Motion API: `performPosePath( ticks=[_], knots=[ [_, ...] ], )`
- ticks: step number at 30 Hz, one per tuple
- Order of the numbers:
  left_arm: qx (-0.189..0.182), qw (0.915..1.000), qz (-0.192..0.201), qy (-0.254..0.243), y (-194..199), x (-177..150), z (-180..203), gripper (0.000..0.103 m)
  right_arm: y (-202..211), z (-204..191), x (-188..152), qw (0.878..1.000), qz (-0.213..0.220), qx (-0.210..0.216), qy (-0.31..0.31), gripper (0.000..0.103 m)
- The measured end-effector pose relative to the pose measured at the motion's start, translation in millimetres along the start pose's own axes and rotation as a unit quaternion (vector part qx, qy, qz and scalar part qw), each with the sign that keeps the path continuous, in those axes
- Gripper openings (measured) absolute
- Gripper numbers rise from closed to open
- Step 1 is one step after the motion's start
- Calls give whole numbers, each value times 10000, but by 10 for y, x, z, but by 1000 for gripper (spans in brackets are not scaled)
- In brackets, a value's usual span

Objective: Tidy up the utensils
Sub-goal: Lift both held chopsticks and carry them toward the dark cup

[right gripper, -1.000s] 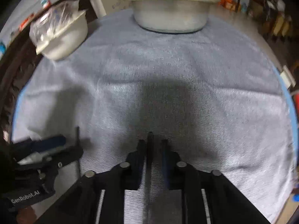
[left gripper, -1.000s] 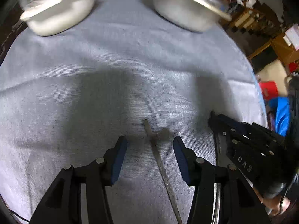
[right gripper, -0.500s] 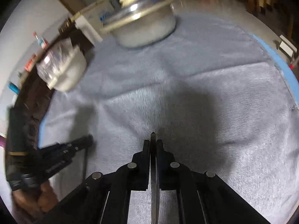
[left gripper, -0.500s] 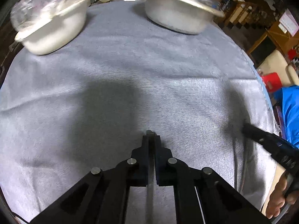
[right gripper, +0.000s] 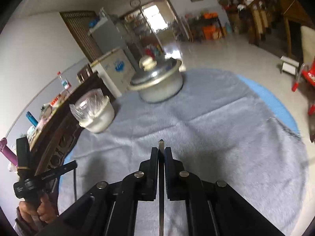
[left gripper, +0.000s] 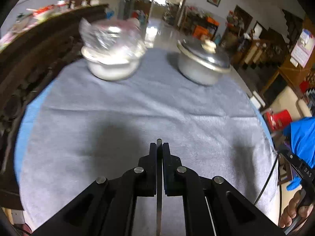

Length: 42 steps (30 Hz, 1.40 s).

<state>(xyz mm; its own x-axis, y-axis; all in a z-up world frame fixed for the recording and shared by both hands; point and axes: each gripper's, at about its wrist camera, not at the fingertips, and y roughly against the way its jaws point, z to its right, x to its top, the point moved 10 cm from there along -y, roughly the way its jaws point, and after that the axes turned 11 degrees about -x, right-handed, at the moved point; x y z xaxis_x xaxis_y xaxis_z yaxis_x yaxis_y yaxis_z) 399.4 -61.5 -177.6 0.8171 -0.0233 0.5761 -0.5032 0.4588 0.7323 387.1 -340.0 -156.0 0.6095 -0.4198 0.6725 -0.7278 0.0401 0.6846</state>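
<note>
The work surface is a round table covered by a grey cloth (left gripper: 122,106), with a blue underlayer (right gripper: 275,96) showing at the rim. Beyond it lies an open room: pale tiled floor, a lit doorway, dark wooden furniture, a red stool.

Two vessels stand at the far side of the cloth, well apart from each other: a lidded metal pot (left gripper: 202,64) and a white bowl (left gripper: 112,66) covered with clear plastic film. The cloth between them and the grippers is bare.

The left gripper (left gripper: 159,147) is clamped on a thin flat metal utensil (left gripper: 159,206); the tip protrudes just past the pads and the shaft runs back between the fingers. The right gripper (right gripper: 161,151) is likewise clamped on a second thin metal utensil (right gripper: 161,202), its tip visible above the pads. What kind of utensil each one is cannot be determined; only narrow strips show. Both appear raised clear of the cloth.

Procedure for the step in hand, judged as carrying both utensils to a common place:
- Maintain full jaw pressure; a thin, smooth strip is likely to pivot or slip.
- Keep the two grippers apart during transit to avoid crossing shafts.
- Lower each utensil flat and parallel before releasing.
- Avoid the pot and the bowl when selecting the place.
</note>
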Motion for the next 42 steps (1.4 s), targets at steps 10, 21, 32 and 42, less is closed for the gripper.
performPosePath(
  ticks=[10, 21, 32, 42],
  knots=[
    [218, 9986, 447, 169, 583, -188, -188, 5, 693, -6, -123, 9976, 662, -201, -65, 7],
    [731, 9927, 956, -68, 1027, -348, -71, 5, 1116, -27, -205, 9941, 1050, -257, -97, 7],
    [1150, 9838, 1334, -341, 1308, -459, 98, 5, 1598, -35, -335, 9900, 1398, -113, -166, 7],
    [1188, 9811, 1467, -421, 1528, -565, 253, 5, 1889, -79, -421, 9872, 1593, -69, -33, 7]
  ],
)
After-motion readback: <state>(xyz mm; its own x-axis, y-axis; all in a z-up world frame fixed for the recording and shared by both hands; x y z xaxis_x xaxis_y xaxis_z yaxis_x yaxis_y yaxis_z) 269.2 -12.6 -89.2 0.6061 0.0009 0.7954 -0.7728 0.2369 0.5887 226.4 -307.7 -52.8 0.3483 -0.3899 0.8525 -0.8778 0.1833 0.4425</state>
